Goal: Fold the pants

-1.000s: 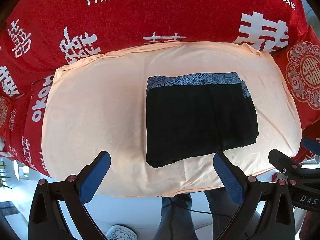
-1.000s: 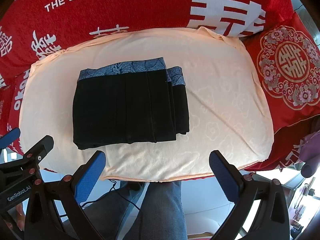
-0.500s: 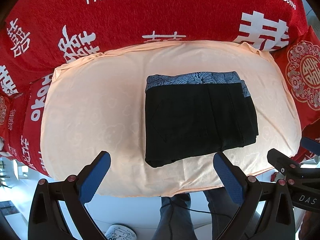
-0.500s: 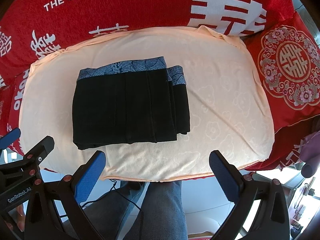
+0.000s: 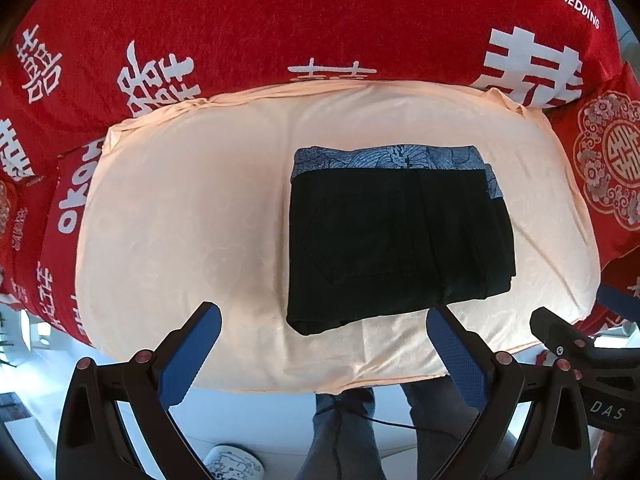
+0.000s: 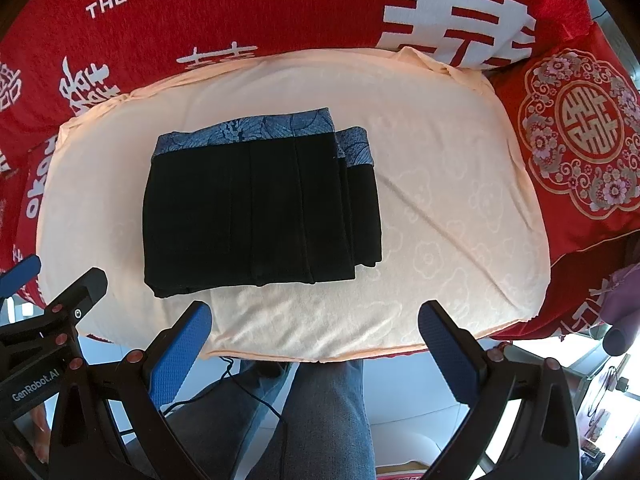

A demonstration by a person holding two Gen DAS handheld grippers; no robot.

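Observation:
The black pants (image 5: 396, 240) lie folded into a flat rectangle on the peach cushion (image 5: 180, 220), with their blue patterned waistband along the far edge. They also show in the right wrist view (image 6: 256, 208), left of centre on the cushion (image 6: 440, 200). My left gripper (image 5: 324, 320) is open and empty, held above the cushion's near edge. My right gripper (image 6: 316, 320) is open and empty, also above the near edge. Neither touches the pants.
A red wedding-print cover (image 5: 280, 28) backs the cushion. A red ornamental pillow (image 6: 576, 144) lies to the right. The person's jeans-clad legs (image 6: 320, 420) stand below the near edge. The other gripper shows at the frame sides (image 5: 580, 352) (image 6: 48, 320).
Both views have shifted only slightly. The pants lie as before and both grippers stay open.

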